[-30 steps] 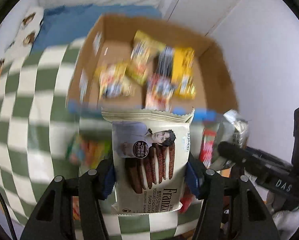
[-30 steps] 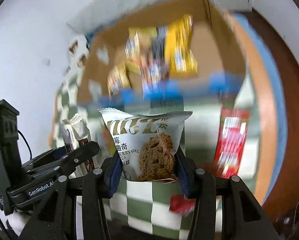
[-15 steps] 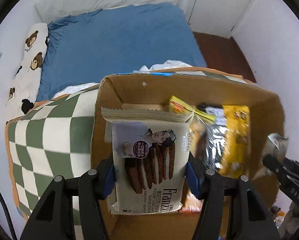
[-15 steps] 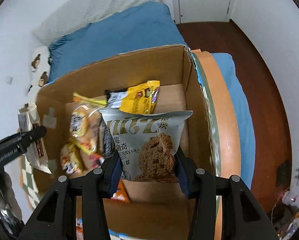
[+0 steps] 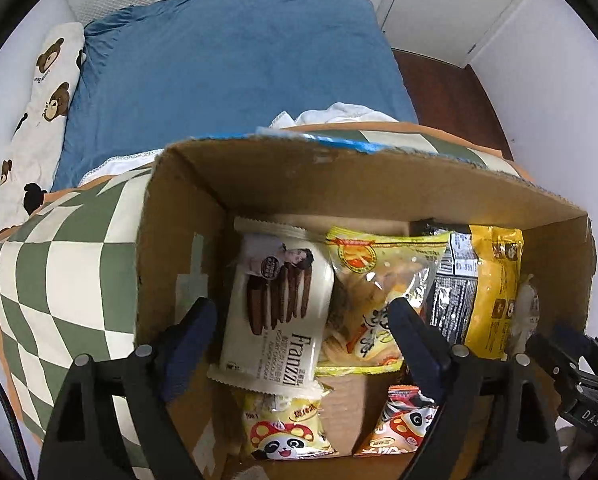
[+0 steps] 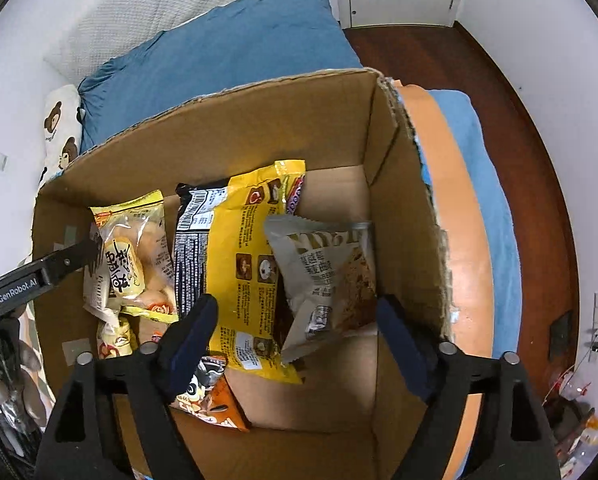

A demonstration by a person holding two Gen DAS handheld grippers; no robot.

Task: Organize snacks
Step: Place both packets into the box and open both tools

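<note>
Both grippers point down into the cardboard box [image 5: 339, 176]. The jaws of my left gripper [image 5: 303, 320] are opening, and the cream Franzzi wafer pack [image 5: 277, 312] lies loose between them at the box's left side, touching neither pad. My right gripper [image 6: 295, 320] is opening as well; the grey oat cookie bag [image 6: 327, 276] has dropped free and leans tilted near the box's right wall [image 6: 403, 220], clear of the pads. A big yellow bag [image 6: 243, 260] and a yellow bun pack [image 6: 135, 256] lie in the box beside them.
Panda snack packs [image 5: 287, 428] lie at the box's near end. The box sits on a green checked cloth [image 5: 59, 272]. Beyond it are a blue bed [image 5: 227, 60] and a bear-print pillow [image 5: 39, 92]. Wooden floor [image 6: 459, 60] is to the right. The other gripper's tip [image 6: 71, 256] reaches in from the left.
Both grippers sank further into the box and their jaws spread apart. The wafer pack and the oat cookie bag left the pads and now lie in the box.
</note>
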